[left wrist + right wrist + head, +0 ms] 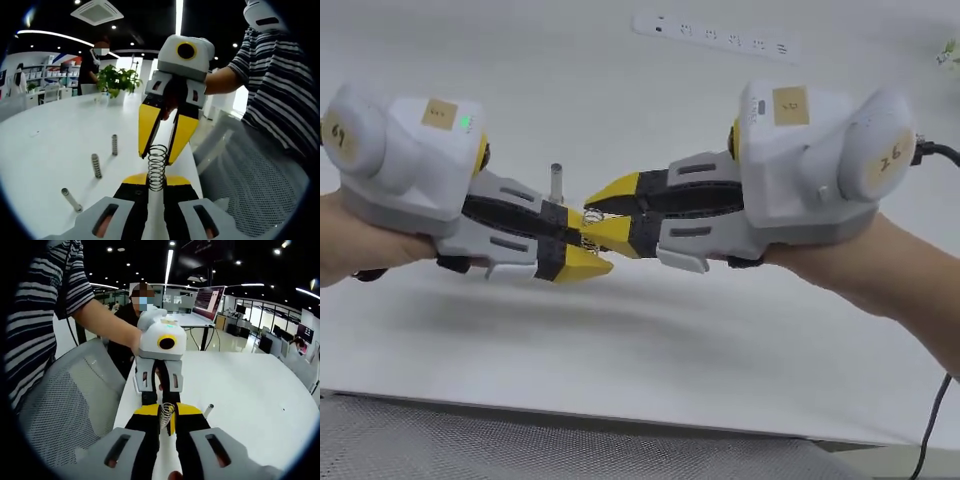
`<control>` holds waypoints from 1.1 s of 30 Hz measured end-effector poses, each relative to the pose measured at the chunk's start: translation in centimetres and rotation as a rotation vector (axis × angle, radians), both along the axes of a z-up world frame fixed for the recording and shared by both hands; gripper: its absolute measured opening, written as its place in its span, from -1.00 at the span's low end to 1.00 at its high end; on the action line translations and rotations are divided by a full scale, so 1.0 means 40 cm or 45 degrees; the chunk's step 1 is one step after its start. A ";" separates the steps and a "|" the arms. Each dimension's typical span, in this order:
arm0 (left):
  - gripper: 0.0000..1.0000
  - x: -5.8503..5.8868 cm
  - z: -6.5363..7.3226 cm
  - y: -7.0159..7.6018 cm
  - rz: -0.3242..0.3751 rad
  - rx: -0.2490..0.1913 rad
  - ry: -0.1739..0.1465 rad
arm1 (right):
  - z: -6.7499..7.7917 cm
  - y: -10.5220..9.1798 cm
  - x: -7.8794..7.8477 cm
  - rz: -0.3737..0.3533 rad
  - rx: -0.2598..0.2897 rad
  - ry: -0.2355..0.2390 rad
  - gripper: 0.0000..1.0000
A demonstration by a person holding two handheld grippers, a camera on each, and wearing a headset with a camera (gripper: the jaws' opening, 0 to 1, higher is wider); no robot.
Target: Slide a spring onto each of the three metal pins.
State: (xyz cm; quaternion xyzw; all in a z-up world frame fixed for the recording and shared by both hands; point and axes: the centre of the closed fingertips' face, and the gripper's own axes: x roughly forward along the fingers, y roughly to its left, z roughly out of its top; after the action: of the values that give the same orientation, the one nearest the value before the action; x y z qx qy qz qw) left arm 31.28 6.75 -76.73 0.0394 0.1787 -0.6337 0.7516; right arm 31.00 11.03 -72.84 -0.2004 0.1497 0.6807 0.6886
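Head view: the left gripper (582,245) and the right gripper (605,213) meet nose to nose above the white table (650,340). A spring (592,217) sits between their tips, and an upright pin (557,183) stands just beyond them. Left gripper view: its own jaws are pinched almost shut on the near end of the spring (157,167), which stands out from them. The yellow jaws of the right gripper (160,156) spread in a V astride the spring's far end; I cannot tell whether they touch it. On the table to the left, the far pin (114,144) and middle pin (96,165) look ribbed, so they probably carry springs already, while the nearest pin (71,199) looks bare. Right gripper view: the spring (166,416) lies in the gap between its own parted tips, with the left gripper (161,399) opposite and a pin (207,411) just to the right. This looks like a handover or re-grip for the last spring. Next, one gripper needs a firm hold, then must stand the spring upright and lower it over the bare pin.
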 end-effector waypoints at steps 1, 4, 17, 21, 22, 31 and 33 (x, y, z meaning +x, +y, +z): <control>-0.96 0.001 0.000 0.001 0.001 0.002 -0.001 | 0.000 0.001 -0.001 0.001 0.000 -0.004 -0.84; -0.96 0.005 0.004 0.007 0.014 0.001 -0.011 | 0.004 -0.001 0.002 0.009 -0.001 -0.073 -0.85; -0.93 0.006 0.013 0.000 0.032 -0.020 0.028 | 0.010 -0.005 -0.003 0.036 -0.025 -0.149 -0.85; -0.91 0.007 0.012 0.002 0.040 -0.017 0.031 | 0.009 -0.003 -0.005 0.040 -0.030 -0.160 -0.85; -0.90 0.007 0.012 0.003 0.044 -0.017 0.035 | 0.009 -0.003 -0.004 0.041 -0.031 -0.162 -0.85; -0.76 0.012 0.008 0.015 0.089 -0.008 0.054 | 0.014 -0.003 0.005 0.025 -0.029 -0.180 -0.85; -0.70 0.012 0.006 0.020 0.102 -0.008 0.070 | 0.014 -0.002 0.005 0.024 -0.026 -0.178 -0.85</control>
State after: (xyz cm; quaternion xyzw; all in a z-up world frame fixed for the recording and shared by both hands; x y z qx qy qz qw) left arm 31.75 7.56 -76.51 0.0127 0.1986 -0.6046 0.7713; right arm 31.19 10.95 -72.30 -0.2559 0.1063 0.6698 0.6889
